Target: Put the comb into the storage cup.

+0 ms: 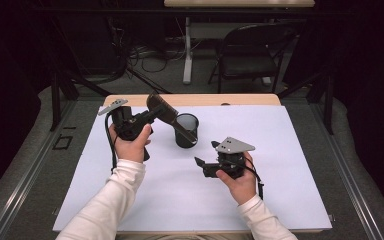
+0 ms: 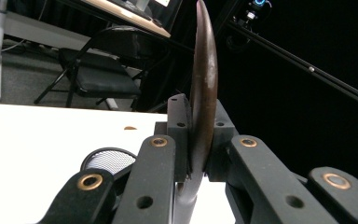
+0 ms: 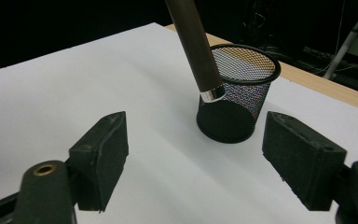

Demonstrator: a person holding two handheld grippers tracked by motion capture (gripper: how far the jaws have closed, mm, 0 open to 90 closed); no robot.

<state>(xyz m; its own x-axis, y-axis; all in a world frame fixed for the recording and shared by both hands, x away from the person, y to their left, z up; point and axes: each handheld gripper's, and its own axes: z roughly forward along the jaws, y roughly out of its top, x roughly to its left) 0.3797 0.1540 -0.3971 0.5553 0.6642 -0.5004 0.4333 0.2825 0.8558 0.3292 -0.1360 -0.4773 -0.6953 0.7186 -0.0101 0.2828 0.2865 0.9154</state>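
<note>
A brown utensil (image 1: 162, 111) with a wide flat head and a round handle slants down from upper left toward a black mesh cup (image 1: 182, 140) on the white board. My left gripper (image 1: 152, 116) is shut on the head, which is edge-on between the pads in the left gripper view (image 2: 204, 70). The handle (image 3: 193, 42) ends in a silver band at the near rim of the cup (image 3: 228, 116); I cannot tell whether the tip is inside. My right gripper (image 1: 206, 153) stands open in front of the cup, to its right, with nothing between its jaws (image 3: 196, 140).
The white board (image 1: 280, 165) covers most of the wooden table (image 1: 205, 100). Beyond the far edge stand a black folding chair (image 1: 245, 55) and a table leg with cables on the floor. Dark frame rails run along both sides.
</note>
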